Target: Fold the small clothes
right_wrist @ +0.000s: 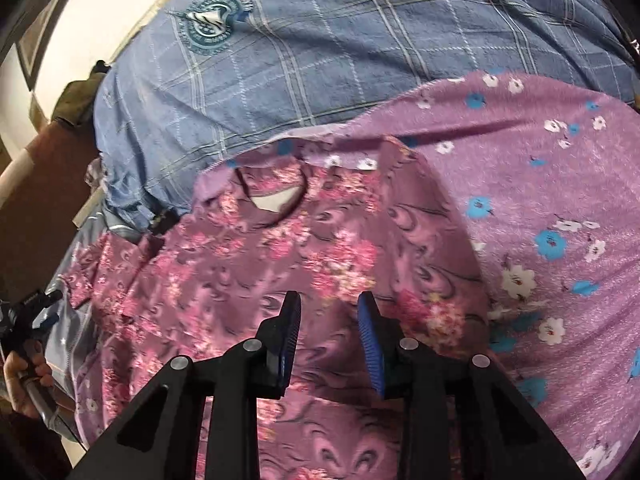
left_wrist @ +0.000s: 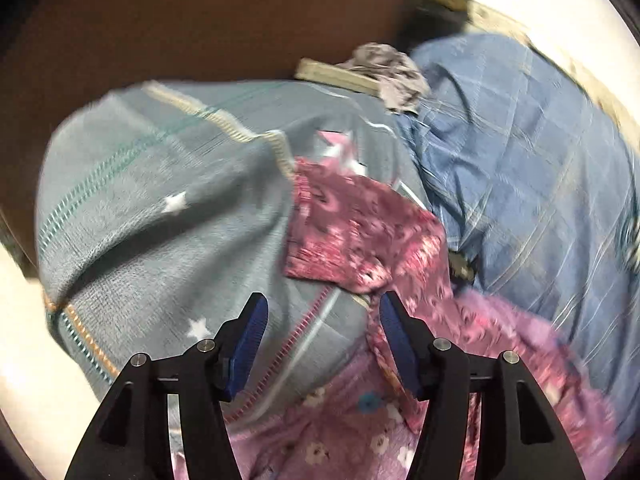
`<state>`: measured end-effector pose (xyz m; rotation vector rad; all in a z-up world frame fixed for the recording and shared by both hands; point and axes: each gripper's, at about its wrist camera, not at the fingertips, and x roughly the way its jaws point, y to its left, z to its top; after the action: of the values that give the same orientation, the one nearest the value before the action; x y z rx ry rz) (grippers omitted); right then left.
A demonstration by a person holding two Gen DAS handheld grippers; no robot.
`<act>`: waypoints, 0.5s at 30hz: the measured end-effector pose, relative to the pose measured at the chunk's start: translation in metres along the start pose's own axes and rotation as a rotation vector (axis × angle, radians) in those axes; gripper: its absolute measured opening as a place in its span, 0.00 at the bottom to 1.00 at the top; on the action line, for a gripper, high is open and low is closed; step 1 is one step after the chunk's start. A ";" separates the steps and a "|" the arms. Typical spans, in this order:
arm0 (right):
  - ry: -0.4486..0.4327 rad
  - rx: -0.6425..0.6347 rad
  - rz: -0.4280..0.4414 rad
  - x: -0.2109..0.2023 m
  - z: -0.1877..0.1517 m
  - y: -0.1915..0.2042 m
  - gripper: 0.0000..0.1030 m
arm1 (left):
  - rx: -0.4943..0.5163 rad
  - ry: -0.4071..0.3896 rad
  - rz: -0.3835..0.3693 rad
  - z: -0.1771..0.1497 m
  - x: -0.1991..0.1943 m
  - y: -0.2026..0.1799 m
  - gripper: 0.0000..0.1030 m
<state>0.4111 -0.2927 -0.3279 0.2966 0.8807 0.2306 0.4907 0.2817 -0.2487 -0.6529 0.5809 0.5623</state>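
Observation:
A small pink floral top (right_wrist: 304,264) lies spread flat, neckline (right_wrist: 272,200) away from me. Its sleeve (left_wrist: 360,232) shows in the left wrist view, lying over a grey star-print blanket (left_wrist: 160,200). My left gripper (left_wrist: 322,312) is open and empty, hovering just above the sleeve's near edge. My right gripper (right_wrist: 329,308) is open and empty, hovering over the top's lower middle. The left gripper's handle and the person's hand (right_wrist: 24,364) show at the far left of the right wrist view.
A lilac flower-print cloth (right_wrist: 540,208) lies under and right of the top. A blue checked sheet (right_wrist: 320,60) with a round emblem covers the far side. A crumpled grey garment (left_wrist: 388,72) sits at the back. Brown floor (left_wrist: 200,20) lies beyond the blanket.

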 end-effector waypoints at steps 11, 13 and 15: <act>0.023 -0.063 0.011 0.020 -0.011 0.025 0.31 | -0.213 0.169 -0.260 0.028 0.083 0.033 0.56; 0.023 -0.065 0.013 0.021 -0.011 0.026 0.31 | -0.274 0.169 -0.258 0.032 0.095 0.045 0.56; 0.022 -0.072 0.016 0.020 -0.012 0.026 0.31 | -0.353 0.179 -0.290 0.032 0.101 0.051 0.56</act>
<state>0.4122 -0.2604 -0.3406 0.2346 0.8898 0.2799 0.5391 0.3674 -0.3140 -1.1107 0.5452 0.3364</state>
